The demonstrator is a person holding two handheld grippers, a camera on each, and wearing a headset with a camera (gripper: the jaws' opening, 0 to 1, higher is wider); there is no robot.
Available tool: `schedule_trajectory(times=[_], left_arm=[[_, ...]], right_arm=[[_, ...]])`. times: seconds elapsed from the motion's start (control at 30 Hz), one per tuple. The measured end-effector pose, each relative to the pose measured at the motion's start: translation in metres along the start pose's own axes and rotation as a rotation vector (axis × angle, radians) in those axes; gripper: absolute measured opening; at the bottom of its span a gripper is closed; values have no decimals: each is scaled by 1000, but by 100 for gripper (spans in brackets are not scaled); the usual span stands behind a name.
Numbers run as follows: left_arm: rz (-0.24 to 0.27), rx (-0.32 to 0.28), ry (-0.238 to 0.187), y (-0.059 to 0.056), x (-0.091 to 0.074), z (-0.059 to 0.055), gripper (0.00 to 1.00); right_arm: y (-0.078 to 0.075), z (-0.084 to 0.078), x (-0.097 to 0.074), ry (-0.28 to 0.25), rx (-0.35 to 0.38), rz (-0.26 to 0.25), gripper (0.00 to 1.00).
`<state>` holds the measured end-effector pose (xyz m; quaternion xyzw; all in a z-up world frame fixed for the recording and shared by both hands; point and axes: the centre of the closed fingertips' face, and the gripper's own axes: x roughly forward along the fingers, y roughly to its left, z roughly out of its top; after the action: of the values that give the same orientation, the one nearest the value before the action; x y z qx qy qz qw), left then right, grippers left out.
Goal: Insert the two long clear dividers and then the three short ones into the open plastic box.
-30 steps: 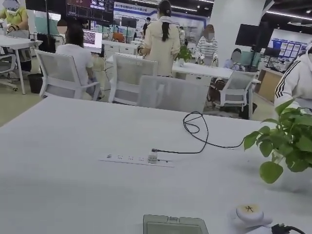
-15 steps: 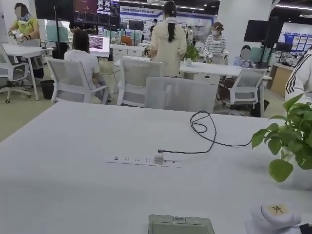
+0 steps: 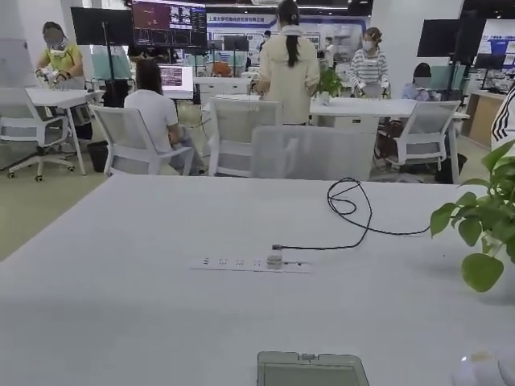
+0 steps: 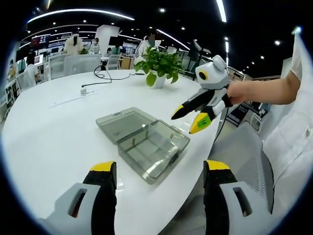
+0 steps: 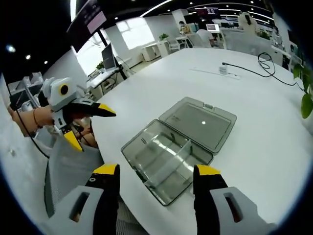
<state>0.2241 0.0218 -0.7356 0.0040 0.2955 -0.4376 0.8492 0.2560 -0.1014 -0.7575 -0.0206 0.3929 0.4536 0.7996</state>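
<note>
Left gripper view puts the plastic box [image 4: 142,139] mid-frame, lying open on the white bench [image 4: 49,142] close to its near edge, with the lid [image 4: 120,122] flat beside the tray [image 4: 154,149]. The left tool [image 4: 159,165] rises at the bottom of the frame, jaws apart with nothing between them. The right tool [image 4: 185,122], at centre right, hangs over the bench edge just beside the box, jaws likewise parted and empty.

From where I stand the job looks barely begun, and a first long divider has to be fetched. I'd grip it by its top edge, hold it upright, line both ends up with whatever slots the tray walls have, then press down evenly.

The clear dividers are hard to make out. In the right gripper view a faint line crosses the tray; it may be one, I cannot tell. In the head view the box is cut off by the bottom edge of the frame, with a power strip [image 3: 249,263] and cable [image 3: 354,217] beyond
</note>
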Motion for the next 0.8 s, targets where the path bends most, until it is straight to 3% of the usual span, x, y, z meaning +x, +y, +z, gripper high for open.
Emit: schedule_trajectory(times=[0.23, 0.57, 0.63, 0.8], left_arm=[[54, -35, 16, 16, 0, -4, 72], [128, -91, 83, 39, 1, -23, 69], [156, -90, 129, 46, -1, -32, 68], [201, -94, 192, 60, -2, -45, 67]], right_arm=[[6, -5, -9, -50, -70, 50, 74], [2, -11, -26, -118, -177, 80, 83], [2, -15, -28, -134, -206, 86, 85], [-1, -26, -32, -150, -230, 91, 86]])
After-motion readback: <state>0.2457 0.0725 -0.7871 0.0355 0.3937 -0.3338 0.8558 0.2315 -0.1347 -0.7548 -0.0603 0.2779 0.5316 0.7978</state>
